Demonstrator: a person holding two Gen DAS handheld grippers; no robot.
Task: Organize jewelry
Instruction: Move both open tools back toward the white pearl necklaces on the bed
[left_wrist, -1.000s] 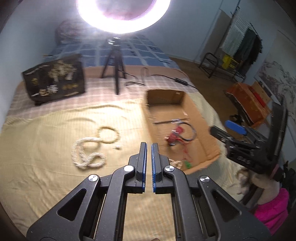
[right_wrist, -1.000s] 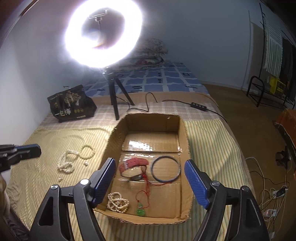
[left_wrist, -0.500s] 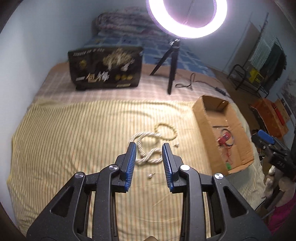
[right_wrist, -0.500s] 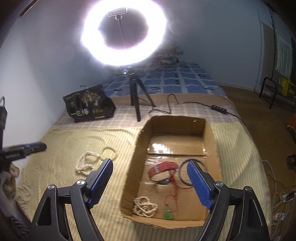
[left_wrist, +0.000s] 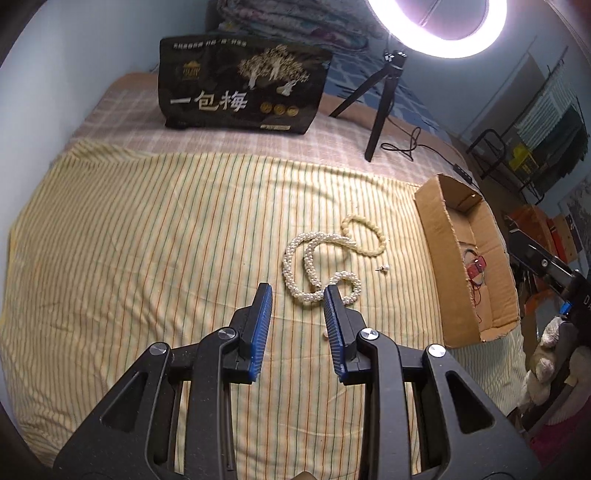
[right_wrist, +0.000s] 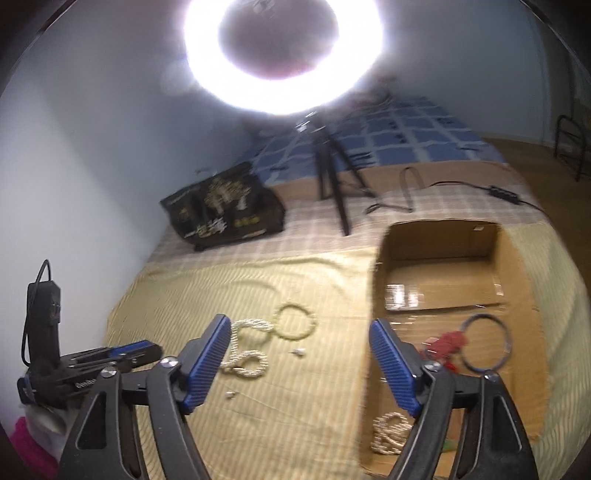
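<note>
A bed (left_wrist: 147, 229) under a yellow striped sheet fills the room, lit by a ring light (left_wrist: 436, 33) on a tripod. A white pearl necklace (left_wrist: 314, 269) lies coiled on the sheet, touching a cream bead bracelet (left_wrist: 369, 236). The left claw (left_wrist: 297, 321) hovers spread just short of it. The right claw (right_wrist: 301, 362) is spread wide beside the cardboard box (right_wrist: 443, 258).

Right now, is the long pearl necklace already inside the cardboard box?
No, the long pearl necklace lies coiled on the striped bedspread, left of the cardboard box, just ahead of the left gripper with its open jaws.
</note>
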